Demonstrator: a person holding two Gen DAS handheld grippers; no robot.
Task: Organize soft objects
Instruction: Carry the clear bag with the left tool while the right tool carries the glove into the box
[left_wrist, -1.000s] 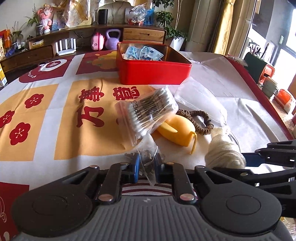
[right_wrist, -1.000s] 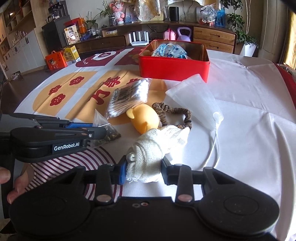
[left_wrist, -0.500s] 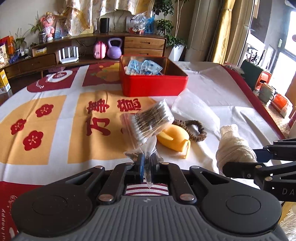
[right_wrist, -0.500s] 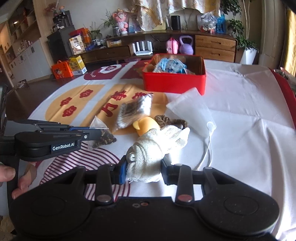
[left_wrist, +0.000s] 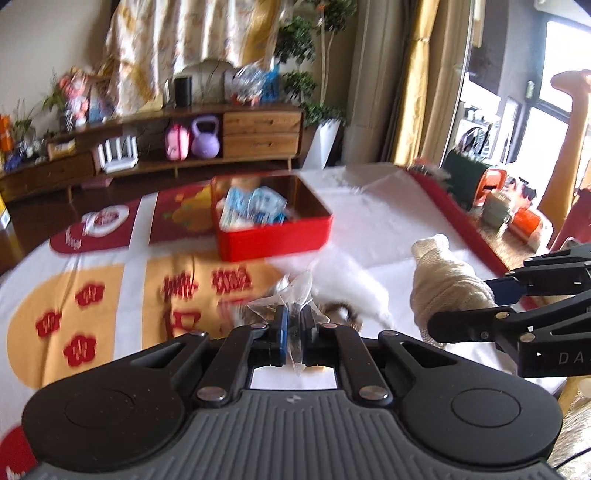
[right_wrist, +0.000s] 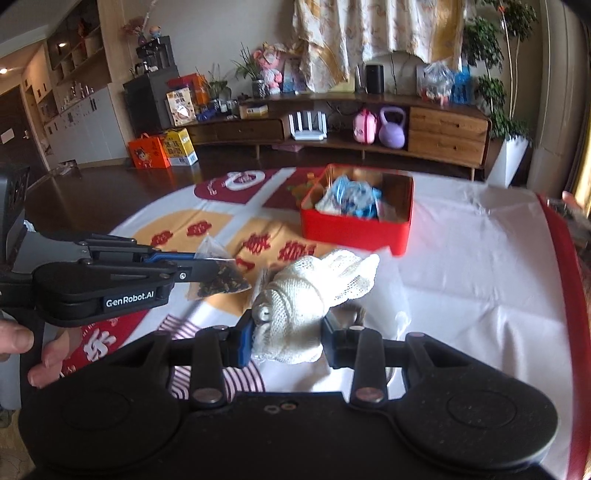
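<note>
My left gripper (left_wrist: 294, 322) is shut on a small clear pyramid sachet (left_wrist: 295, 295) with dark bits inside, held up in the air. In the right wrist view that sachet (right_wrist: 218, 282) hangs at the left gripper (right_wrist: 207, 262). My right gripper (right_wrist: 288, 334) is shut on a rolled white knit glove (right_wrist: 306, 295), also lifted off the table; the left wrist view shows the glove (left_wrist: 443, 284) at its right. Beyond both stands the open red tin (left_wrist: 273, 242) (right_wrist: 351, 232) with blue and white packets inside.
A clear plastic bag (left_wrist: 343, 280) and a brown hair tie (left_wrist: 341, 308) lie on the patterned tablecloth below the grippers. A red border (left_wrist: 454, 218) marks the table's right edge. A hand (right_wrist: 22, 339) grips the left tool. A wooden sideboard (right_wrist: 447, 133) stands behind.
Both grippers have risen off the table, carrying the sachet and the glove. The left jaws closed tight on the sachet. The cotton swabs and yellow toy dropped out of sight below.
</note>
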